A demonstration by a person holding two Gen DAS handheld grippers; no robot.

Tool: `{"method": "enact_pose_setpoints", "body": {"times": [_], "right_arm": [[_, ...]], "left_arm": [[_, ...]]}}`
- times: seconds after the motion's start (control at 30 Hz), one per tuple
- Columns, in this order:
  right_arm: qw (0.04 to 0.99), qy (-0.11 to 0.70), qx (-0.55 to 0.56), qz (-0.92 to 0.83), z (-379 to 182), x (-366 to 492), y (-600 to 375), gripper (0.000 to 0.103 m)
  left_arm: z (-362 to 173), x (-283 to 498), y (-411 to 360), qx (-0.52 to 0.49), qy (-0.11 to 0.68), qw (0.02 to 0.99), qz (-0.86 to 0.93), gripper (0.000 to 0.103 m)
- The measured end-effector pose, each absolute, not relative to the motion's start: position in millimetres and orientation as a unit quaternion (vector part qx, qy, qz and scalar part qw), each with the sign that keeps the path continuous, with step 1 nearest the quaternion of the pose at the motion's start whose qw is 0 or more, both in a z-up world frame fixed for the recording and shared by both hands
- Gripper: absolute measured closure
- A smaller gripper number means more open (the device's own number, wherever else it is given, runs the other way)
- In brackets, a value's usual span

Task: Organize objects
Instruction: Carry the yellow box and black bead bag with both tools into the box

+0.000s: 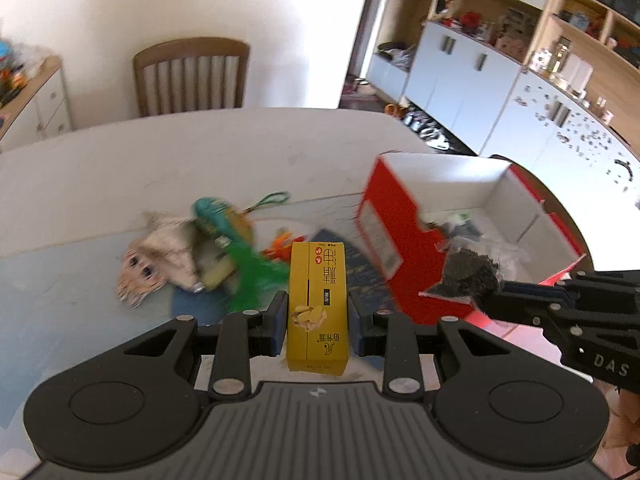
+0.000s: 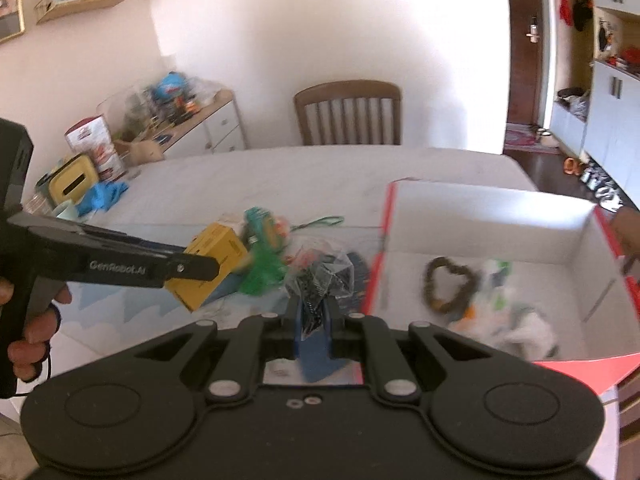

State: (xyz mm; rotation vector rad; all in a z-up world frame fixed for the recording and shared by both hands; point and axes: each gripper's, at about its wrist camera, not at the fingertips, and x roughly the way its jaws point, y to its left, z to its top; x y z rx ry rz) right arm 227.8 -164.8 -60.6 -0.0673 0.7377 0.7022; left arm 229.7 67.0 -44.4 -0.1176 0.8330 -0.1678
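I take the red box [image 1: 400, 240] as my landmark; it stands open on the white table [image 1: 160, 168], its white inside showing; in the right wrist view a dark beaded loop [image 2: 446, 284] lies on its floor beside some crumpled white and green bits [image 2: 516, 320]. My left gripper [image 1: 318, 320] is clamped on a yellow carton [image 1: 318, 304], both pads pressed flat to its sides, the carton upright between them and just left of the box's near corner. My right gripper [image 2: 314, 316] is closed tight on a clear plastic bag of dark stuff [image 2: 320, 276]; in the left wrist view that bag [image 1: 472, 272] hangs at the box's near wall, in front of the red side. Left of the box, on the table, lie 3 loose things close together: a printed pouch with cartoon eyes [image 1: 156, 260], a teal and green toy [image 1: 232, 240] and a small orange piece [image 1: 282, 244]; blur hides their detail. A wooden chair [image 1: 192, 76] stands beyond the table, well behind the box.
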Motion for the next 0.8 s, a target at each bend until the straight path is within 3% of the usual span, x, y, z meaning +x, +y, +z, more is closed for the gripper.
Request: {"method": "enact_pose_setpoints", "body": {"times": [0.8], "right_arm": [[0.893,0.358,-0.008,0.271,-82.5,305.6,-294.1,0.094]], "left_arm": [[-45.0,313.4,-102.5,0.026,0.41,0.903,-0.124,0.073]]}}
